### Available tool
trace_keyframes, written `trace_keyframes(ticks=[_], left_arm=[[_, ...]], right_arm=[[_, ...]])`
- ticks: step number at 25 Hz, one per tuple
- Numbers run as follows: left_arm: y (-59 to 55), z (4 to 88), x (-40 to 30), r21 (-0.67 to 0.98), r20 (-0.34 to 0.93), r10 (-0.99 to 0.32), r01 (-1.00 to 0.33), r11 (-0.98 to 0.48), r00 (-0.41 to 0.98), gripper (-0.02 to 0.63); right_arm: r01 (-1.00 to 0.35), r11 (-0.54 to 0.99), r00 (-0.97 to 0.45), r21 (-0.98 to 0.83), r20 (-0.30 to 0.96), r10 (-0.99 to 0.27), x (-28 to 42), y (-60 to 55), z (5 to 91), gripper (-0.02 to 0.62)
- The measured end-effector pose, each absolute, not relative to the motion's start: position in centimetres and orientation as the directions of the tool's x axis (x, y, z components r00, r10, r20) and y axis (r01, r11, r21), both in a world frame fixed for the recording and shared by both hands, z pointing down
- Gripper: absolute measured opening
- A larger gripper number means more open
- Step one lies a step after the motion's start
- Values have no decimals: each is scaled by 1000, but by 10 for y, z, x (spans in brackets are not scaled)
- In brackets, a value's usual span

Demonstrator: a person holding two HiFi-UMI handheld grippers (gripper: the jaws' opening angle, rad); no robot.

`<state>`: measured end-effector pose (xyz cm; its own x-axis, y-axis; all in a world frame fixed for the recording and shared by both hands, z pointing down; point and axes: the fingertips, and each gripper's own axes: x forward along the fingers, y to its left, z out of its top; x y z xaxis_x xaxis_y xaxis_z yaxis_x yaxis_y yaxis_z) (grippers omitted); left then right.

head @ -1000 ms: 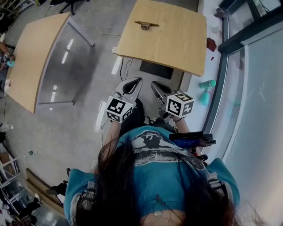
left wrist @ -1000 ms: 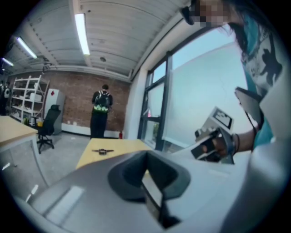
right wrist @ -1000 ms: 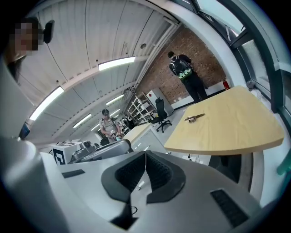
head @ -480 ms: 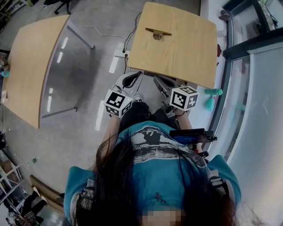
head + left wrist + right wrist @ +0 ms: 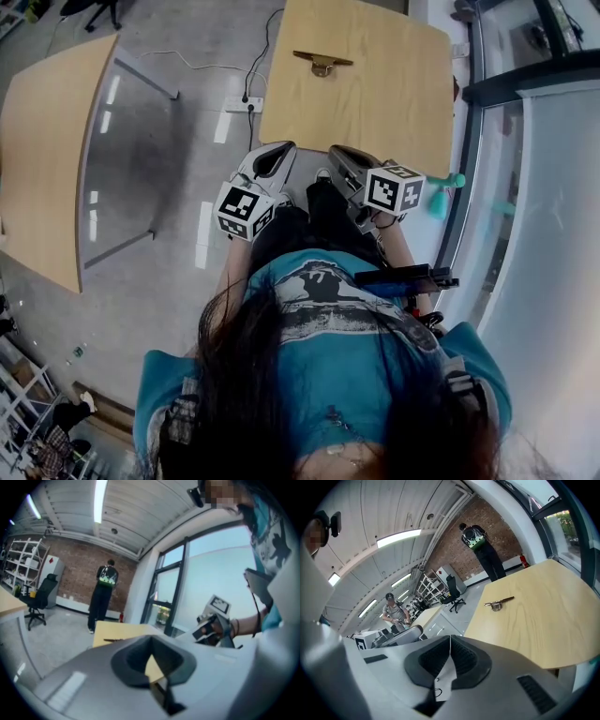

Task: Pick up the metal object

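Observation:
The metal object (image 5: 322,62), a thin brass-coloured bar with a small clasp, lies near the far edge of the light wooden table (image 5: 394,103). The right gripper view shows this metal object (image 5: 499,603) well ahead of the jaws. My left gripper (image 5: 274,156) and right gripper (image 5: 339,156) are held side by side at the table's near edge, well short of the object. Both are shut with nothing in them. The left gripper's (image 5: 151,640) jaws meet at their tips, as do the right gripper's (image 5: 450,637).
A second wooden table (image 5: 42,159) stands to the left across grey floor. A power strip (image 5: 242,104) with cables lies on the floor beside the near table. A glass wall (image 5: 553,234) runs along the right, with teal objects (image 5: 441,195) at its foot. A person (image 5: 480,550) stands far behind the table.
The person has stepped toward the table. Both grippers have come from over the floor up to the table's near edge, still shut. The metal object has not moved.

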<state>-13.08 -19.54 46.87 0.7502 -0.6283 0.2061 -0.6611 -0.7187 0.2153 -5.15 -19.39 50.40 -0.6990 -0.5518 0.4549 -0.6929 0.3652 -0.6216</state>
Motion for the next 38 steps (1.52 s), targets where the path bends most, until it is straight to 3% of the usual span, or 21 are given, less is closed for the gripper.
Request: trace_keyframes(ticks=[19, 22, 30, 38], left_arm=[[-346, 480, -89, 176, 250, -646, -690, -702, 721, 2], [-361, 487, -87, 181, 277, -654, -706, -684, 704, 2], [-392, 503, -91, 188, 342, -656, -734, -653, 672, 2], [-411, 516, -86, 210, 365, -652, -741, -638, 665, 2]], right_arm=[[-726, 241, -667, -644, 574, -475, 5, -399, 577, 17], [-709, 230, -691, -667, 590, -418, 4, -420, 594, 82], [-561, 7, -788, -828, 532, -309, -12, -453, 638, 150], [-351, -264, -827, -898, 430, -362, -16, -483, 659, 158]])
